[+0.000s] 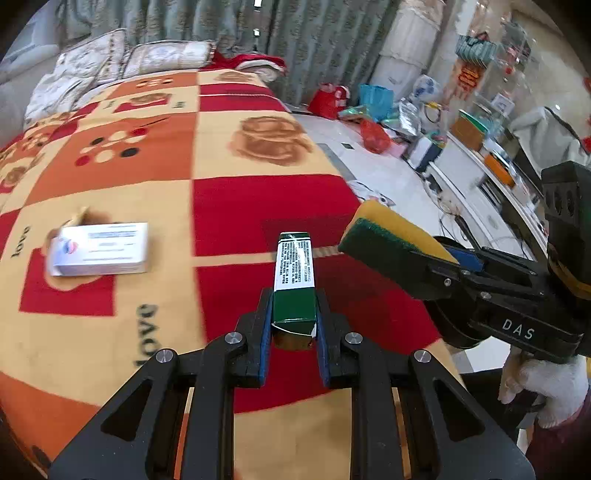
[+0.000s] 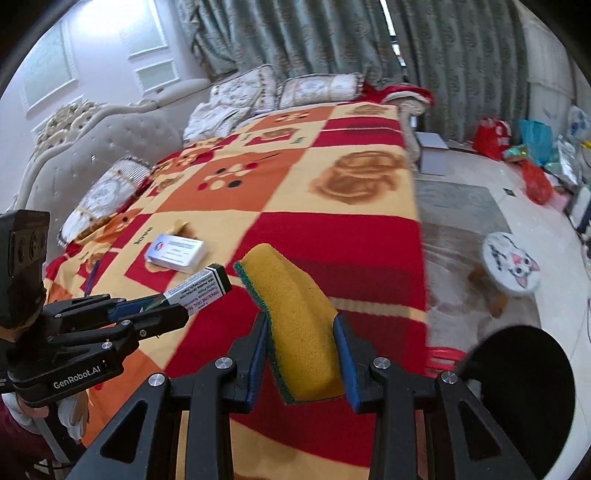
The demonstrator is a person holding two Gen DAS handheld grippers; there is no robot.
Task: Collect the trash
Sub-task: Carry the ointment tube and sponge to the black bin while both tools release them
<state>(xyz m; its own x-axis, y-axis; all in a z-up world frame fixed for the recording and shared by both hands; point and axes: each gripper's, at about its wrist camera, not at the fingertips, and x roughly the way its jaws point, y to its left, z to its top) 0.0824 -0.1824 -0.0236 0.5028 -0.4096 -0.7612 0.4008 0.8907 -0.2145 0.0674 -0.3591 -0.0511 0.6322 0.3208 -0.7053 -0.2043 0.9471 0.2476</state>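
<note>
A: What's around?
B: A bed with a checked blanket (image 2: 295, 177), curtains (image 2: 314, 33) at 12 o'clock, a stool (image 2: 511, 264) at 3.
A: The claws?
B: Left claw (image 1: 294, 325) pinches a green carton (image 1: 294, 273); right claw (image 2: 301, 360) pinches a sponge (image 2: 291, 317). A white box (image 1: 99, 248) lies on the blanket at 10 o'clock, print blurred.

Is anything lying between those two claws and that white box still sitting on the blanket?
Nothing visible. The white cardboard box lies on the checked red-and-orange blanket with bare fabric up to it. But the left claw grips a green carton, the right claw a yellow-green sponge.
</note>
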